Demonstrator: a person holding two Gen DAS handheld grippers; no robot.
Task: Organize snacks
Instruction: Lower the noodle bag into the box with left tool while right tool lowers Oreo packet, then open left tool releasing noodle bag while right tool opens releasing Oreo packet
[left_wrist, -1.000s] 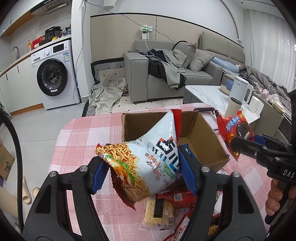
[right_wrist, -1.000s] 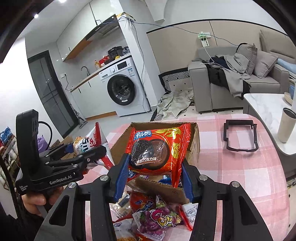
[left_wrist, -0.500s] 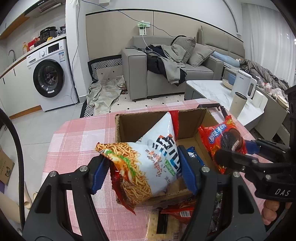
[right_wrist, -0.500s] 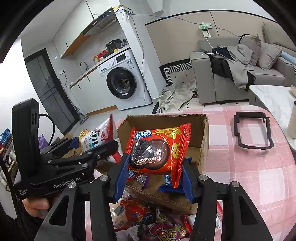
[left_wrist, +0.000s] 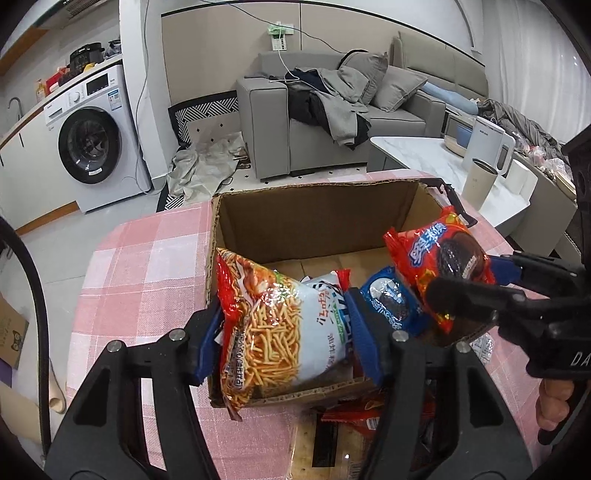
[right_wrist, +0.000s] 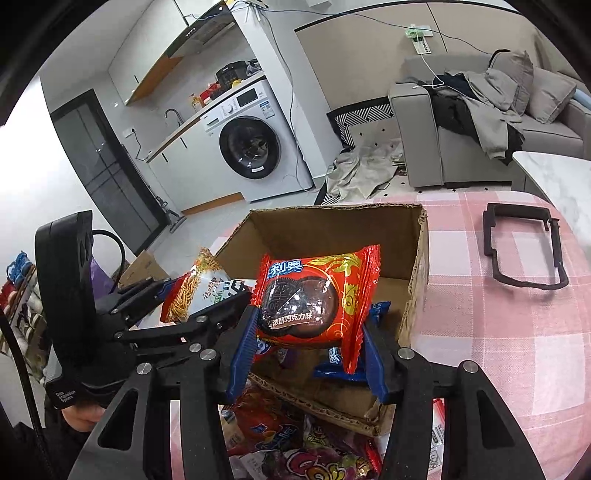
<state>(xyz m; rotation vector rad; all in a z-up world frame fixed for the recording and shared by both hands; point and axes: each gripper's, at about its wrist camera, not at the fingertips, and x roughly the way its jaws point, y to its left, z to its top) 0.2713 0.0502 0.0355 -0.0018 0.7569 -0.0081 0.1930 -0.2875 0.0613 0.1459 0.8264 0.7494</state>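
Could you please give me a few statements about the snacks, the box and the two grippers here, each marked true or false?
1. The right gripper holds a red cookie packet. True.
2. The left gripper holds a blue packet. False: a noodle snack bag sits between its pads, and its jaws are closing.
3. The cardboard box is closed. False: its top is open and snacks lie inside.
4. A blue packet lies inside the box. True.
5. More snacks lie on the checked cloth in front of the box. True.
6. The washing machine door stands open. False: it is shut.
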